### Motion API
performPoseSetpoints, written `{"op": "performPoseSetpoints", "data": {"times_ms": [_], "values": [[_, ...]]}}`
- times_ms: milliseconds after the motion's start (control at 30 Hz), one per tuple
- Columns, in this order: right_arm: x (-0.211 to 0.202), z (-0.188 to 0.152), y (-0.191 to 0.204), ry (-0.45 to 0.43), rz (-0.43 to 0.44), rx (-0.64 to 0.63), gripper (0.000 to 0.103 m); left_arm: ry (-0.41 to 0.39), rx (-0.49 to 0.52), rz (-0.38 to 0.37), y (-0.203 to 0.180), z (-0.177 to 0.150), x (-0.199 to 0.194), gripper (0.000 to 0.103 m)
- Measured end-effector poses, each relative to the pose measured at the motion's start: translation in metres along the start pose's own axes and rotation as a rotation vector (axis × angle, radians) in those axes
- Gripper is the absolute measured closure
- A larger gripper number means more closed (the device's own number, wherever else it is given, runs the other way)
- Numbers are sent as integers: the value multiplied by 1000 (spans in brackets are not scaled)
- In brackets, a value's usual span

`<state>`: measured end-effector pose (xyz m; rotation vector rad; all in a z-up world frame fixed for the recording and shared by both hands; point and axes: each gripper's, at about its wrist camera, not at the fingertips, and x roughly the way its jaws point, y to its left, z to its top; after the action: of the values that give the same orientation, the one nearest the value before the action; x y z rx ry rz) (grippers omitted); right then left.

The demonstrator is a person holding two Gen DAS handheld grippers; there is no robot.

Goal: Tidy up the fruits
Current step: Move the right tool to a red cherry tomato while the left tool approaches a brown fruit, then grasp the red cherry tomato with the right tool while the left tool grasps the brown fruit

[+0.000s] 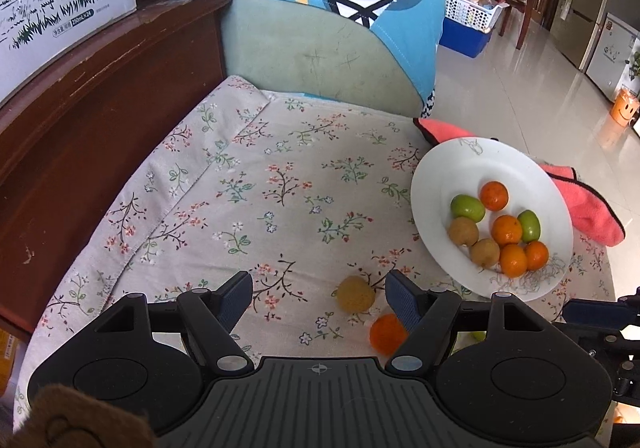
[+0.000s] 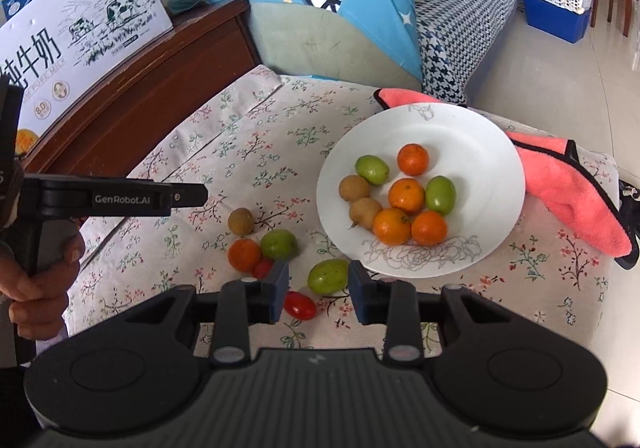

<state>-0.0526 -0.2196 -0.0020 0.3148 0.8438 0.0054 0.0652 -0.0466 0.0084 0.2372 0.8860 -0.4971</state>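
My left claw [image 1: 320, 298] hangs with jaws apart over the floral bench [image 1: 248, 184], a brown fruit [image 1: 355, 294] and an orange [image 1: 387, 333] loose between them. My right claw [image 2: 319, 288] stands narrowly apart, gripping nothing; a green fruit [image 2: 328, 275] lies between its fingers, just beside the white plate [image 2: 480, 152] of fruit.

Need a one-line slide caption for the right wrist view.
Right gripper open before a green fruit beside the white plate of fruit.
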Motion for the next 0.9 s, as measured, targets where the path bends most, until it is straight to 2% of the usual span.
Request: {"op": "performPoseSetpoints", "data": {"times_ms": [300,533,900], "values": [[17,-13,9,60,38,-112,69,29,76,33,-3,-9,23,29],[33,-22,15,103,49,-195,69,16,117,8,-7,-9,35,30],[53,-22,18,138,24,-206,69,26,106,-47,-4,-12,53,30]]}}
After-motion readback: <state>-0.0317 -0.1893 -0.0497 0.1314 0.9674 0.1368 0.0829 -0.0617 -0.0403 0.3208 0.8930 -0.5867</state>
